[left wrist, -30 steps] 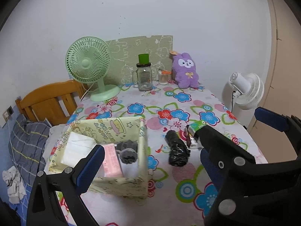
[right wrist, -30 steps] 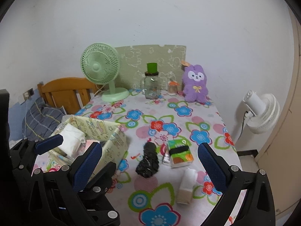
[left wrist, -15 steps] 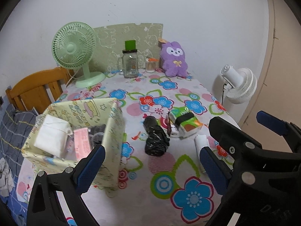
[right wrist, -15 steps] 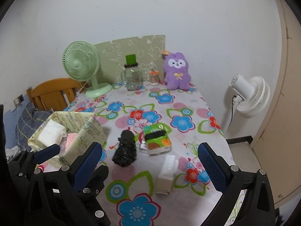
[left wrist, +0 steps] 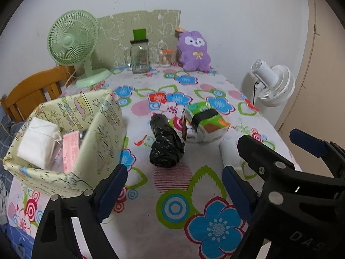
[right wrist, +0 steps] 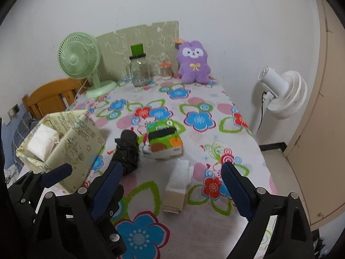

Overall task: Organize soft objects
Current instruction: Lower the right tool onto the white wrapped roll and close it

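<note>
Tissue pack (right wrist: 176, 186): white-and-beige soft packet, lying flat on the floral table (right wrist: 194, 220), lower centre of the right wrist view. Long axis runs away from the camera, roughly in line with the fingers. It sits between the two blue pads and ahead of them, not touched.

Right gripper (right wrist: 170, 185): jaws spread wide, nothing between them, clear of the table. Judged the nearer tool for this packet; a straight advance should bracket it across its short side.

Left gripper (left wrist: 174, 185): likewise spread wide, holding nothing. In its view the same packet is at right centre, partly hidden behind the right gripper's body.

Bag roll (left wrist: 165, 143): black, crumpled, frame centre of the left view, long axis pointing away; ahead of the left gripper, untouched.

Green pack (right wrist: 164, 139): just right of the roll, beyond the tissue pack.

Box (left wrist: 101, 133): yellow patterned, left of frame, already holding white and pink soft items. Judged the destination.
</note>
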Tool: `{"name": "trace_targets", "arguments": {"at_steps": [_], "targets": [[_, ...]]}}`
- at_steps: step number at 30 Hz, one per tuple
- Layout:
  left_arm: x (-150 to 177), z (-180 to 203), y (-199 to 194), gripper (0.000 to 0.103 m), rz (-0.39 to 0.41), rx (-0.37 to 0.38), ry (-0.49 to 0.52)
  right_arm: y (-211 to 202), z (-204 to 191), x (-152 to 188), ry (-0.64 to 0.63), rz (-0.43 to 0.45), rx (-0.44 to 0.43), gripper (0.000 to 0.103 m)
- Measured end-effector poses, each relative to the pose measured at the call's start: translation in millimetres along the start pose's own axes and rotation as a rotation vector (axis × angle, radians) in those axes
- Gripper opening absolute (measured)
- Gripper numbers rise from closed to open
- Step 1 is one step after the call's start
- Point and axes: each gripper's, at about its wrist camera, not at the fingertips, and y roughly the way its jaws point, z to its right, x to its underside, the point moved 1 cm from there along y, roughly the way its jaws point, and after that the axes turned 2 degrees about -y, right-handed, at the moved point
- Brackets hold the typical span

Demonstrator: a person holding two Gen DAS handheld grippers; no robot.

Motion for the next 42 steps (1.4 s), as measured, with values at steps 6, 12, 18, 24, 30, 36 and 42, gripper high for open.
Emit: {"name": "trace_targets", "arguments": {"at_steps": [6,12,18,24,30,36,42], "targets": [[6,5,20,0.088,-0.032,-0.016,0.012,20,2,6,-0.003,-0.041,-0.01,0.084],[7,5,36,0.087,-0.058,-0.033,0.008,43,5,11,0.008,-0.089,-0.019,0.081],[9,5,51,0.085,-0.086,-0.038,0.004,62,7,14,0.008,-0.133,-0.021,0.075],[11,6,63,0.084,-0.11,-0.045,0.012,78,8,19,0.007,-0.173,-0.038,0.063],[13,5,71,0.084,-0.134,-0.055,0.012,88,9,22,0.012,-0.207,-0.047,0.055],[12,6,73,0.084,-0.136,-0.057,0.015,92,10,24,0.025,-0.225,-0.051,0.037],[11,6,69,0.084,-0.126,-0.061,0.011,87,8,22,0.015,-0.22,-0.056,0.03]]}}
